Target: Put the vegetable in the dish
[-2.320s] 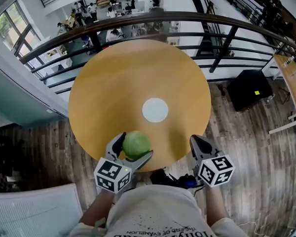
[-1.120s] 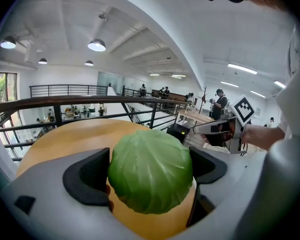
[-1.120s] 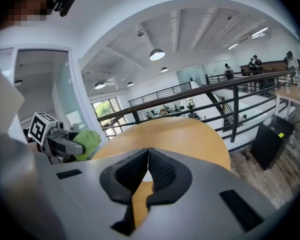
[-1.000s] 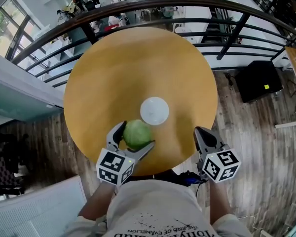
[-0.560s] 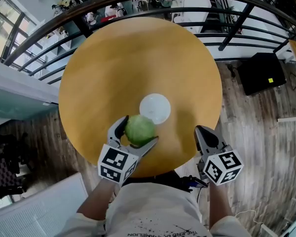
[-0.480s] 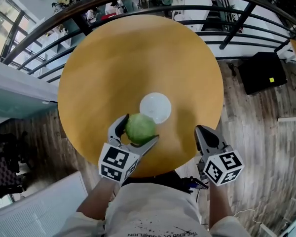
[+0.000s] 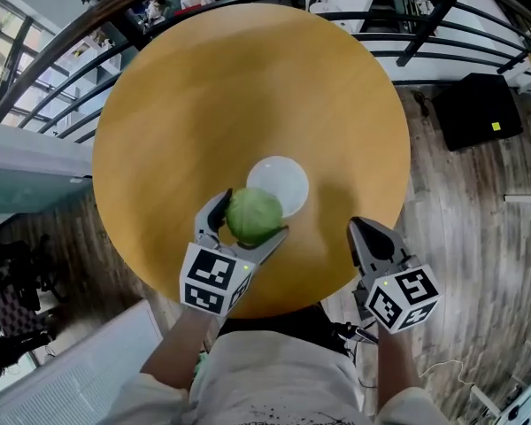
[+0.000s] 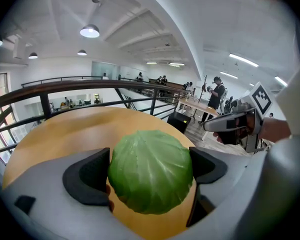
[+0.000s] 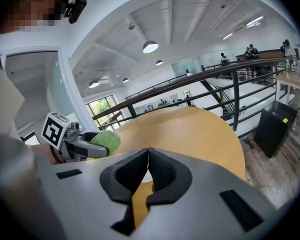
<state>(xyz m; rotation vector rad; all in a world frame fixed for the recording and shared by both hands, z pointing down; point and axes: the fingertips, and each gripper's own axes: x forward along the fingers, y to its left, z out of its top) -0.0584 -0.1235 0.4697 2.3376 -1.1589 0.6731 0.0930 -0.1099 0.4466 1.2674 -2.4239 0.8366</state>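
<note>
Left: we pinch a round green cabbage (image 8: 150, 171) between the jaws of our left gripper (image 8: 150, 168) | Cabbage: overlaps the near-left rim of the white dish (image 7: 286, 181) | Right: our right gripper (image 9: 148, 167) has its jaws pressed together, empty, beside the near edge of the round wooden table (image 7: 248, 87)

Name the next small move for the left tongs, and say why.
Probably carry the cabbage slightly forward, over the middle of the white dish, before opening: the left tongs grip it, but it overlaps only the dish's near edge.
</note>
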